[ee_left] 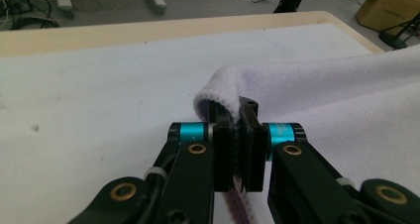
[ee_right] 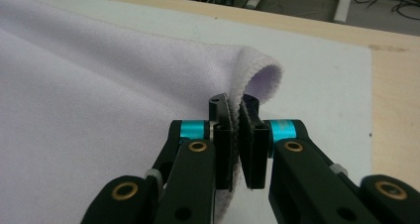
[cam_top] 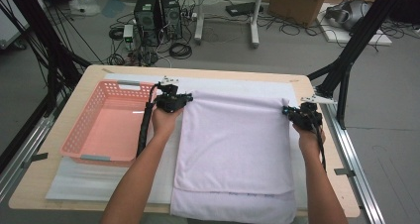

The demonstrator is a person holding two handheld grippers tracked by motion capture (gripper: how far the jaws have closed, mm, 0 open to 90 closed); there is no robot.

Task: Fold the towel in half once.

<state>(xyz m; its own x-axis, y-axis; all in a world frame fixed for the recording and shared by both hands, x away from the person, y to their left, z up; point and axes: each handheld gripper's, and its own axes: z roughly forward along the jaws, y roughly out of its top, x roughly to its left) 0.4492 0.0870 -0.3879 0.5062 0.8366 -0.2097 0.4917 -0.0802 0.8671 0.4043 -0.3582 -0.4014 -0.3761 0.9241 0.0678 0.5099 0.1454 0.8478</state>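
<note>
Folding a lilac towel [cam_top: 233, 144] here, and it's mid-fold. The towel lies flat in the middle of the surface [cam_top: 64, 184], on a white mat [cam_top: 237, 84]. The left gripper [cam_top: 173, 99] is clamped on the far left corner, and the left gripper view shows the hem [ee_left: 214, 96] curling up between the closed jaws. The right gripper [cam_top: 297, 114] is pinching the far right corner the same way, jaws tight on the fabric.

My take on doing this bit well: lift both corners together and keep them level, so the far edge stays straight. Keep a little tension between the two hands, otherwise the middle sags and drags. Then carry it toward the near edge, line up the corners before letting go, and don't yank, since each grip looks like it's only on the hem.

The pink basket [cam_top: 89, 130] sits at the left, just beside the towel, and it looks empty.
</note>
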